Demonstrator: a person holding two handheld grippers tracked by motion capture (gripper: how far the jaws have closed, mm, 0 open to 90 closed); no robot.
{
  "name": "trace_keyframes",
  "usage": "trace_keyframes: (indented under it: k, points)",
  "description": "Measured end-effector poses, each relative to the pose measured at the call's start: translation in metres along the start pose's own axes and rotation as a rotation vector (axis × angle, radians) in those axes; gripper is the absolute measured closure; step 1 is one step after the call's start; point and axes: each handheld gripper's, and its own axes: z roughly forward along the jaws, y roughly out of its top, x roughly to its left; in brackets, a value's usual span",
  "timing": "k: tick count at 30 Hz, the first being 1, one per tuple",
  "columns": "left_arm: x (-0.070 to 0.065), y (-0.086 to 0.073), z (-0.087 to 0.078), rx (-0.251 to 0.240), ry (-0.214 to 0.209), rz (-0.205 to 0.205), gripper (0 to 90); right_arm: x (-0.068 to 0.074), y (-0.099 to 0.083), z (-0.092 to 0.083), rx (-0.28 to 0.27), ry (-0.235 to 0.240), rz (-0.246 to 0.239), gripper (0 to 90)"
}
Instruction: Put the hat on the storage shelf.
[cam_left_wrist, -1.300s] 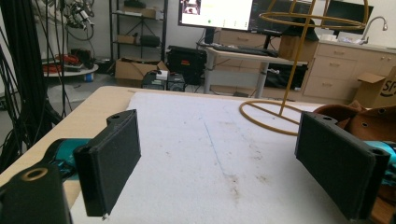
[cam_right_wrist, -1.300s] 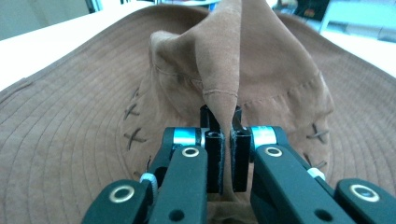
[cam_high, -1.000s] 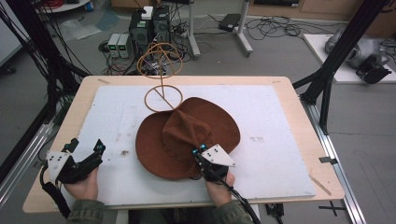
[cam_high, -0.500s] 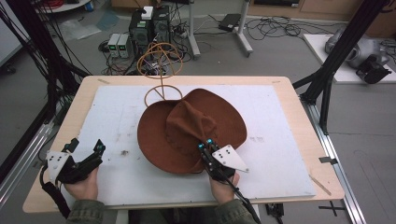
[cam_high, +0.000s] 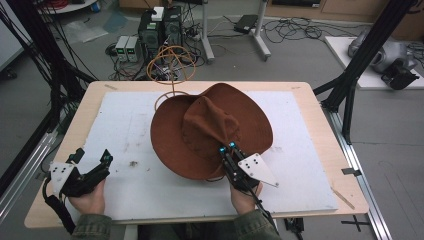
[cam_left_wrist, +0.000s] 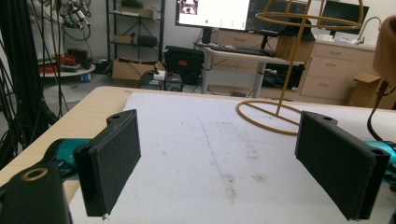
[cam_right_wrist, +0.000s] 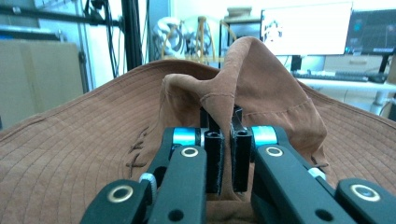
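- My right gripper (cam_high: 227, 148) is clenched on a pinch of the brown hat (cam_high: 200, 135), with a fold of the soft crown caught between the jaws; in the right gripper view (cam_right_wrist: 226, 154) the jaws stand nearly closed with cloth rising just ahead of them.
- The hat spreads out ahead of that gripper and to its left, its brim looking lifted off the white mat (cam_high: 125, 130) on the far side and tilted toward the wire hat stand (cam_high: 170, 67).
- My left gripper (cam_high: 92, 160) is released, jaws wide apart with nothing between them; it rests low over the mat, well apart from the hat, which lies off to its right.
- In the left gripper view (cam_left_wrist: 219, 158) the stand (cam_left_wrist: 289, 60) rises ahead and to the right, its base ring lying on the mat.
- To do this step well, I judge I should keep the pinch firm and carry the hat forward and up, so the hollow of the crown can meet the top ring of the stand.
- The felt is floppy, so one pinch may let the brim sag; bringing my free left gripper under the near brim would steady it.
- Against half a second ago, the hat sits farther forward and to the right, its brim opened out rounder, and my right gripper has moved on with it; the left one has not stirred.
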Motion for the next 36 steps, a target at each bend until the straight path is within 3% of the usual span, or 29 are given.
trace_keyframes:
  k: [12, 27, 36]
  points:
    - [0.001, 0.0, -0.001, -0.002, 0.002, -0.005, 14.4, -0.002, 0.025, 0.008, -0.116, 0.015, -0.022, 87.6]
    - [0.005, 0.0, 0.0, -0.008, 0.007, -0.026, 14.4, 0.003, 0.051, 0.048, -0.208, -0.027, -0.061, 87.4]
    - [0.008, 0.0, -0.001, -0.012, 0.016, -0.04, 14.4, 0.0, 0.067, 0.065, -0.285, -0.036, -0.008, 86.9]
